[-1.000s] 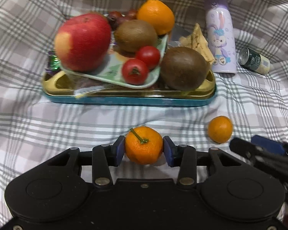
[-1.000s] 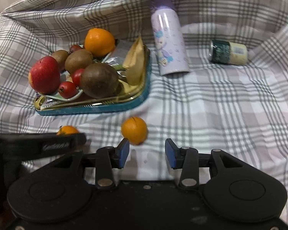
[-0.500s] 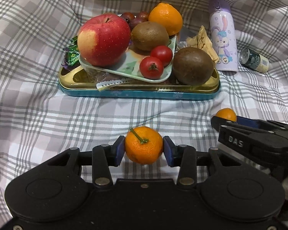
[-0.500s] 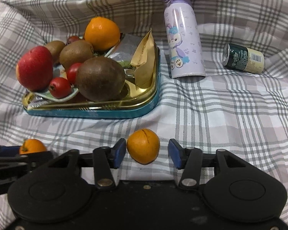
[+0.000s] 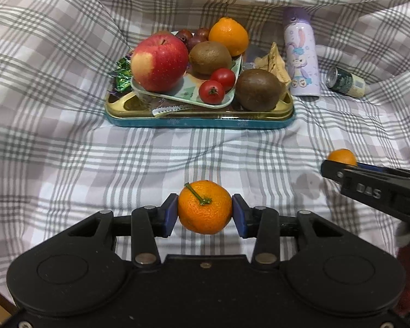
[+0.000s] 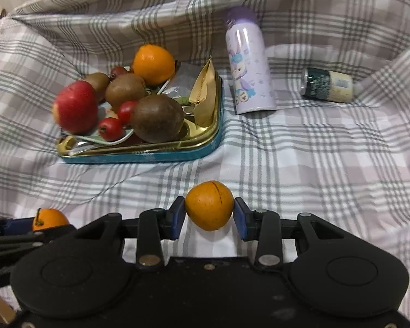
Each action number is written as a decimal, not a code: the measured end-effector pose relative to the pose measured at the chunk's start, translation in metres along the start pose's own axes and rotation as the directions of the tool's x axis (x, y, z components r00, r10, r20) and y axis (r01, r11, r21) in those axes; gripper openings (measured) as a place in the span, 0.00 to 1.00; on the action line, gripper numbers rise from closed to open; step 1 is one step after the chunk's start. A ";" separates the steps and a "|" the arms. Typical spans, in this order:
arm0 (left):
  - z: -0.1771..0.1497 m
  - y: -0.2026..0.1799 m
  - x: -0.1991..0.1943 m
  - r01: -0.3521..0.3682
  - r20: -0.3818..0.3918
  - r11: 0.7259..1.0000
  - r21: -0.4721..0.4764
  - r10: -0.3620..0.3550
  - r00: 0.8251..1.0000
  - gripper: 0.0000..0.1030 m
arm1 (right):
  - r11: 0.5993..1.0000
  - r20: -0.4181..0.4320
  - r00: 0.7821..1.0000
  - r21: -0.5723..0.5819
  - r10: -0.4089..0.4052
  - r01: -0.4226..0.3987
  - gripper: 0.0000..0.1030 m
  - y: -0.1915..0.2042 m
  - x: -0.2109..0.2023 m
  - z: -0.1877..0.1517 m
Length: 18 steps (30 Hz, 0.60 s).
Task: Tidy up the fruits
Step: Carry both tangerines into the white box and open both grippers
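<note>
My left gripper clamped a stemmed mandarin; my right gripper gripped a smooth orange fruit. Both were held above the cloth. The tray lay straight ahead, nearer my left hand.

text: "DAS" | on: right tool side

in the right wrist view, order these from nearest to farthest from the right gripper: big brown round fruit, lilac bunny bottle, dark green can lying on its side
Measured from the right gripper in the right wrist view:
1. Big brown round fruit, up and left, at the near right corner of the gold tin tray.
2. Lilac bunny bottle, standing straight ahead, just right of the tray.
3. Dark green can, lying far right at the back.
</note>
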State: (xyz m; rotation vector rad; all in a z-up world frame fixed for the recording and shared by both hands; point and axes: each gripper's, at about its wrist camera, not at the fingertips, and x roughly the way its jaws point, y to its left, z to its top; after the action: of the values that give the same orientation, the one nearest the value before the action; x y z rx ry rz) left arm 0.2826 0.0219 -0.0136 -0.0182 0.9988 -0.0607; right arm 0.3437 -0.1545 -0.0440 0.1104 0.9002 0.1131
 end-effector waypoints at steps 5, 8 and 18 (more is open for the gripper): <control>-0.020 -0.002 -0.027 0.009 0.007 1.000 0.006 -0.009 1.000 0.48 | 1.000 0.018 0.999 0.001 0.026 -0.026 0.39 0.000 -0.052 -0.028; -0.033 -0.003 -0.044 0.017 0.015 1.000 0.010 -0.017 1.000 0.48 | 0.999 0.022 0.999 0.011 0.034 -0.034 0.39 0.001 -0.079 -0.045; -0.086 -0.004 -0.088 0.067 -0.005 0.997 0.024 -0.067 0.998 0.48 | 0.997 0.010 0.998 0.057 0.059 -0.060 0.39 -0.001 -0.145 -0.107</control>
State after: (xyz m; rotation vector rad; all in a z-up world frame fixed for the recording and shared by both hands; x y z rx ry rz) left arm 0.1628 0.0242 0.0137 -0.0294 1.0014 -0.1346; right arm 0.1700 -0.1712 0.0018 0.1910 0.8924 0.1424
